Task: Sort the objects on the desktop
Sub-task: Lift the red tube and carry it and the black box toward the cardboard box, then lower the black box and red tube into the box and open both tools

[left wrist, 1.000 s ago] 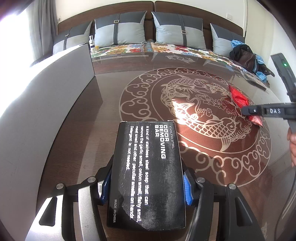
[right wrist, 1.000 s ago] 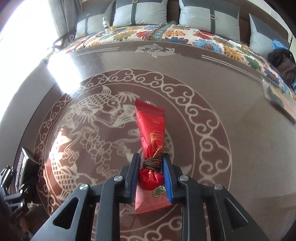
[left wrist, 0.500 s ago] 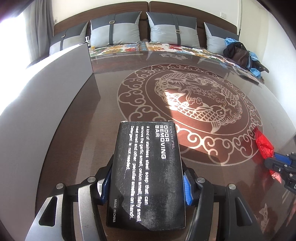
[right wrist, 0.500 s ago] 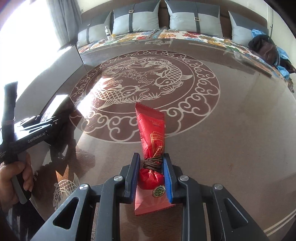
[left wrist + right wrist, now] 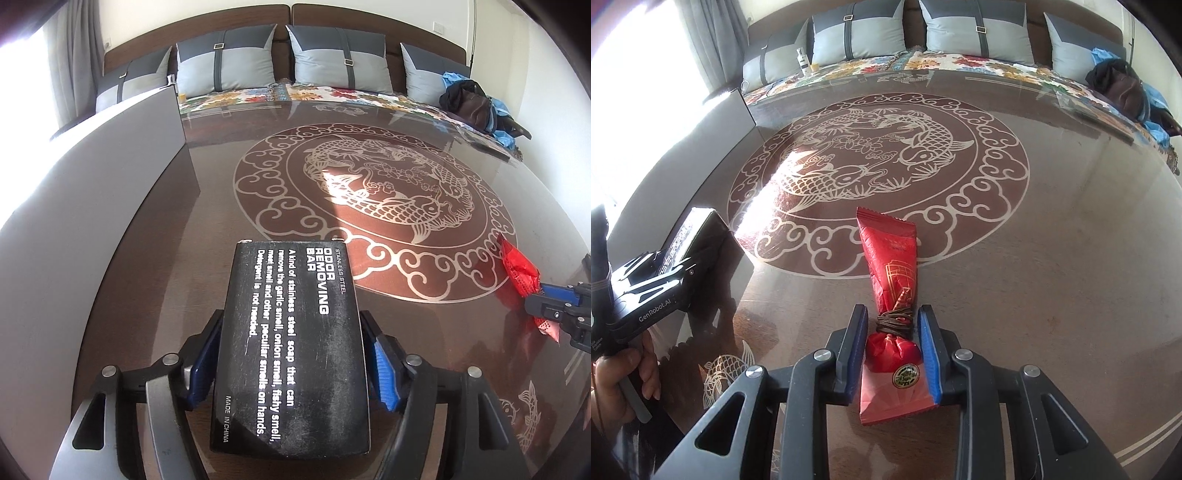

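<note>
Opening: left claw (image 5: 291, 373) around one black box (image 5: 291, 343), right claw (image 5: 892, 347) around one red packet (image 5: 892, 273).

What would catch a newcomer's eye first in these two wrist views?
The black box lettered "ODOR REMOVING BAR" fills the foreground of the left wrist view, lying on the table between the pads of the left hand-held gripper, whose jaws are opening. In the right wrist view a red packet tied with brown cord lies between the opening jaws of the right hand-held gripper. Behind both, a pale fish medallion covers the glossy brown table.
</note>
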`<state>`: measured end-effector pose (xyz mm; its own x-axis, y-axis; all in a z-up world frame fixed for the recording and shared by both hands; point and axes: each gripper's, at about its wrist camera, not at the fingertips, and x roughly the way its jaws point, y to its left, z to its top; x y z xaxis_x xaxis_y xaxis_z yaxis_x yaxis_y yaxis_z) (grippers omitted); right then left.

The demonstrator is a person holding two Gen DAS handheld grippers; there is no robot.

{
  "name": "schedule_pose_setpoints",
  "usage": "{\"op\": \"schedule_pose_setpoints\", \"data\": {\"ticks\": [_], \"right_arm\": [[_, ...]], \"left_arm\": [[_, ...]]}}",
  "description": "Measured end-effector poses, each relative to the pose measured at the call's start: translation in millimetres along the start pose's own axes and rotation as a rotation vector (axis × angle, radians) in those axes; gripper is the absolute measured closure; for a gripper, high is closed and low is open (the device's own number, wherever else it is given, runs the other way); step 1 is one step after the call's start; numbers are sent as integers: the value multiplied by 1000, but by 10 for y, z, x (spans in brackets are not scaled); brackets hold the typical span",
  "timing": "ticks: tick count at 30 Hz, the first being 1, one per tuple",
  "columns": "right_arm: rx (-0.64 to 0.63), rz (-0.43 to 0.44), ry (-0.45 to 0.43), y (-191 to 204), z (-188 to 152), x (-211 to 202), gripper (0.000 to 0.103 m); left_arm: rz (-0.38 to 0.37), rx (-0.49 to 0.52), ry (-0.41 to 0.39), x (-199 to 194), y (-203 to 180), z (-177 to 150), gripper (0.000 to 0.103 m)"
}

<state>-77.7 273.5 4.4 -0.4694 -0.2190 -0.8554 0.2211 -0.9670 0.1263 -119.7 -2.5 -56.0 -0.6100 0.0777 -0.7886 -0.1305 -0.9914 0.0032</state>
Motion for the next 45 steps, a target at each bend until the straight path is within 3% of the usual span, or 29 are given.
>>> {"op": "schedule_pose_setpoints", "data": {"ticks": [2,4,5,17,18,20,23,29,33,38,41,45], "right_arm": [[-10,1,5,16,-1,3,68],[-22,-10,12,42,0,12,52],[-27,-11,13,54,0,19,50],[-75,-16,56,137,114,100,49],[-90,-20,62,155,118,106,51],[-115,-41,70,186,117,95,84],[-100,-39,69,172,121,31,85],[-84,4,-3,267,294,-340,85],[-130,47,-64,620,548,-592,85],[-186,180,-132,1419,936,-795,85],[-235,287,-148,2095,1124,-815,85],[-299,424,-142,3052,1257,-735,85]], "left_arm": [[-6,9,8,15,-9,7,22],[-11,12,10,18,-12,7,21],[-11,12,10,16,-16,3,21],[-13,23,20,21,-45,1,19],[-13,25,17,7,-48,-6,22],[-11,30,4,-48,-58,-37,45],[-34,13,18,-140,-46,-85,45],[-119,-78,-60,-653,164,-85,45],[-155,-182,-136,-1156,563,82,45],[-81,-260,-223,-1722,1344,263,45],[18,-308,-216,-1839,1918,259,45],[123,-391,-118,-1690,2608,90,45]]}}
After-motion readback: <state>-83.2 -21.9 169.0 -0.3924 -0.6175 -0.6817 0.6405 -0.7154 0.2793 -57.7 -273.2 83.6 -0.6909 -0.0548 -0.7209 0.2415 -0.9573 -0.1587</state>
